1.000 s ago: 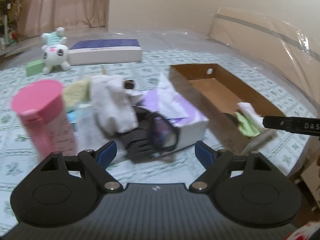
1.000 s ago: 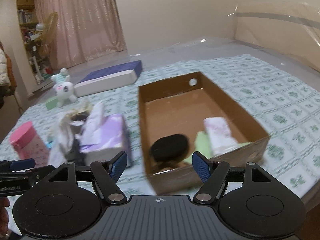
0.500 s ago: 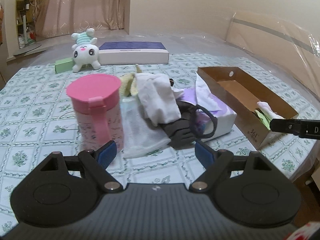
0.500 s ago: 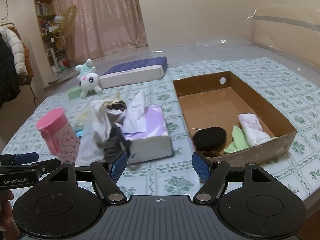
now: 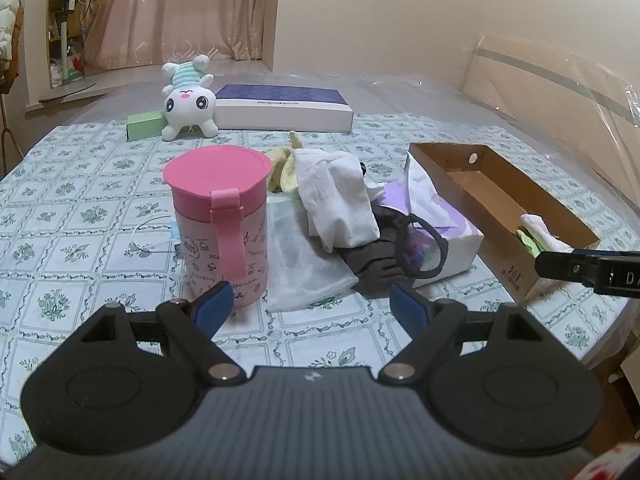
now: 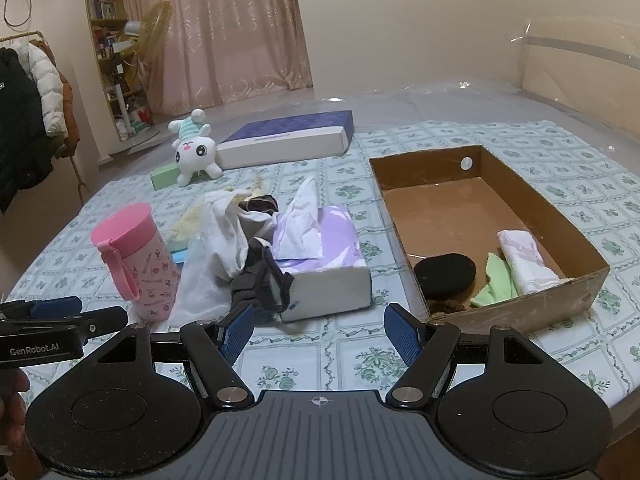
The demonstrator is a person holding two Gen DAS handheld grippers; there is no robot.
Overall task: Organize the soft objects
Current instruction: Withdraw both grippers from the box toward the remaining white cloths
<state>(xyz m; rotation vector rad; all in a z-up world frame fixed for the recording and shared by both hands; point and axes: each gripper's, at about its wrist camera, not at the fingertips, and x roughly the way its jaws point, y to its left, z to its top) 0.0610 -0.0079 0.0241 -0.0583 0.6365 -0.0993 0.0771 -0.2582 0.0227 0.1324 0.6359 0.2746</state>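
Note:
A heap of soft things lies mid-table: a white cloth (image 5: 336, 196), a dark grey garment (image 5: 384, 264) with a loop, a sheer white bag (image 5: 304, 264) and a yellow cloth (image 5: 282, 170). The same white cloth (image 6: 224, 236) and grey garment (image 6: 256, 284) show in the right wrist view. The brown cardboard box (image 6: 516, 308) holds a black pad (image 6: 444, 272), a green cloth (image 6: 496, 284) and a rolled white towel (image 6: 524, 260). My left gripper (image 5: 310, 306) hangs open before the heap, nothing between its fingers. My right gripper (image 6: 320, 332) is open too, short of the tissue box.
A pink lidded cup (image 5: 220, 220) stands left of the heap. A purple tissue box (image 6: 324, 256) lies between heap and cardboard box. Farther back are a white plush toy (image 5: 188, 104), a green block (image 5: 146, 124) and a flat blue-topped box (image 5: 284, 106). The table edge curves at the right.
Both grippers have drawn back from the table and swung, so the heap and the cardboard box look smaller and sit farther off. Both stayed open and empty.

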